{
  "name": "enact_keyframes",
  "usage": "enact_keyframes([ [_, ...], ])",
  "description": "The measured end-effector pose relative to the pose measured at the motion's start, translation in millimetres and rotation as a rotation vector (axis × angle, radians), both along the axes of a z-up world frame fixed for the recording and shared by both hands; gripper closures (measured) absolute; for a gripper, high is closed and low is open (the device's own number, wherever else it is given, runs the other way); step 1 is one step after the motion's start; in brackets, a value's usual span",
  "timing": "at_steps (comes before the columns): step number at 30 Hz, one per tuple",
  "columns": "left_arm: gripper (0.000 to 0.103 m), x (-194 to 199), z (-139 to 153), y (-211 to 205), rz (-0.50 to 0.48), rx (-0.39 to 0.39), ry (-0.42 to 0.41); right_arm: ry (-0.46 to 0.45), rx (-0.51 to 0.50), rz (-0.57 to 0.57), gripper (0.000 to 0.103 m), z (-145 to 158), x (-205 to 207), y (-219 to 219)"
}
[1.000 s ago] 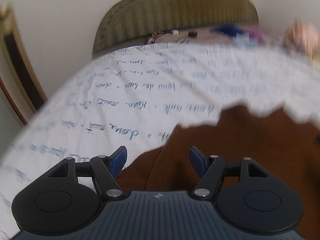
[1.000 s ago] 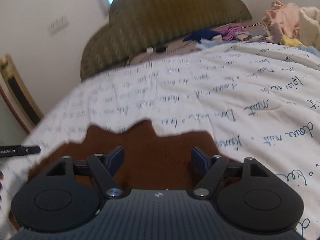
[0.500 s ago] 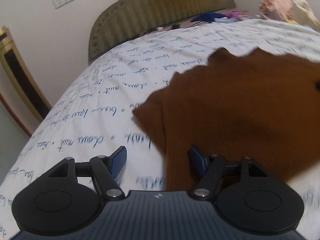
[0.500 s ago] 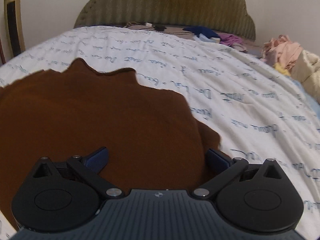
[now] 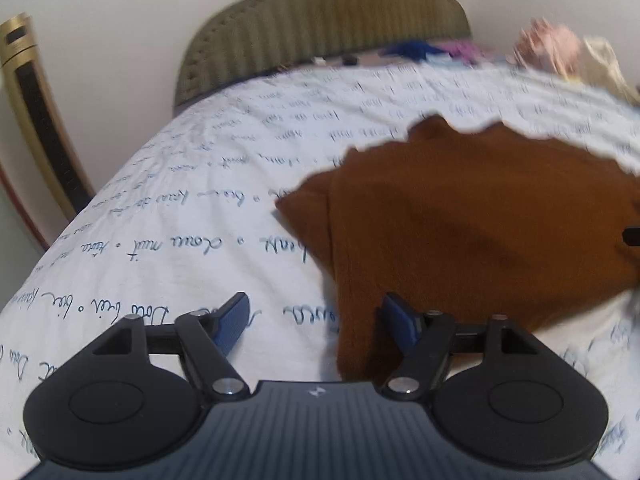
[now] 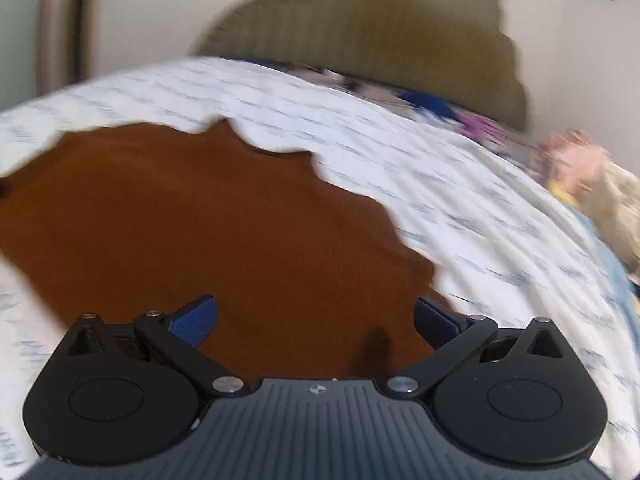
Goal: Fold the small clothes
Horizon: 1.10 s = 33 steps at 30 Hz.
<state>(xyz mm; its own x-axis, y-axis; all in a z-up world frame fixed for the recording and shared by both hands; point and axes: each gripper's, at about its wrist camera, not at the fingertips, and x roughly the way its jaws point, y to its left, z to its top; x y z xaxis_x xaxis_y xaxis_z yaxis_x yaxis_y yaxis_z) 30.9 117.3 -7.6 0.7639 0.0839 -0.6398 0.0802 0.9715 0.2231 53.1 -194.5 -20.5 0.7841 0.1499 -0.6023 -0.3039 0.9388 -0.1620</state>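
Right tongs [image 6: 314,318] just widened; both tongs gape empty over brown garment [image 6: 208,228].

Brown garment [image 5: 460,220] matt knit cloth; bedspread [image 5: 200,208] smooth printed cloth.

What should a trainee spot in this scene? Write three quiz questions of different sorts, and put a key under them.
1. Pick one: the brown garment lies on
A. a wooden table
B. a white bedspread printed with handwriting
C. a tiled floor
2. True or false: the right gripper is clamped on the garment.
3. Fill in: the ribbed olive-green shape behind the bed is a ____.

Key
1. B.
2. False: its jaws have just been opening and stand wide apart. The fabric lies below them and is not pinched.
3. headboard.
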Motion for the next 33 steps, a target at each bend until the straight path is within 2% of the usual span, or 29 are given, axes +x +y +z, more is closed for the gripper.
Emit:
enact_keyframes([
  [2,0.028,-2,-6,1,0.009,0.048,0.007,0.039,-0.053,0.064,0.001,-9,-3,15],
  [4,0.028,-6,1,11,0.011,0.002,-0.006,0.036,-0.159,0.028,0.001,-20,-4,26],
  [6,0.028,-2,12,25,0.046,-0.074,-0.011,0.0,-0.145,0.015,0.001,-9,-11,33],
  [9,0.028,16,27,44,0.1,-0.198,0.002,-0.065,-0.037,0.086,0.001,14,-28,49],
  [11,0.028,30,31,54,0.116,-0.297,0.032,-0.107,-0.021,0.137,0.001,23,-39,68],
  [16,0.028,64,23,73,0.144,-0.52,0.14,-0.21,-0.135,0.254,0.001,26,-64,126],
  [18,0.028,71,17,74,0.15,-0.569,0.161,-0.232,-0.176,0.29,0.001,27,-71,145],
  [20,0.028,76,15,72,0.172,-0.558,0.165,-0.243,-0.206,0.311,0.001,28,-77,156],
  [23,0.027,80,15,64,0.195,-0.493,0.146,-0.252,-0.217,0.31,0.001,30,-78,163],
  [28,0.025,85,14,49,0.177,-0.429,0.136,-0.241,-0.191,0.307,0.001,27,-83,168],
  [33,0.025,89,12,37,0.159,-0.371,0.134,-0.268,-0.214,0.312,0.001,19,-86,172],
])
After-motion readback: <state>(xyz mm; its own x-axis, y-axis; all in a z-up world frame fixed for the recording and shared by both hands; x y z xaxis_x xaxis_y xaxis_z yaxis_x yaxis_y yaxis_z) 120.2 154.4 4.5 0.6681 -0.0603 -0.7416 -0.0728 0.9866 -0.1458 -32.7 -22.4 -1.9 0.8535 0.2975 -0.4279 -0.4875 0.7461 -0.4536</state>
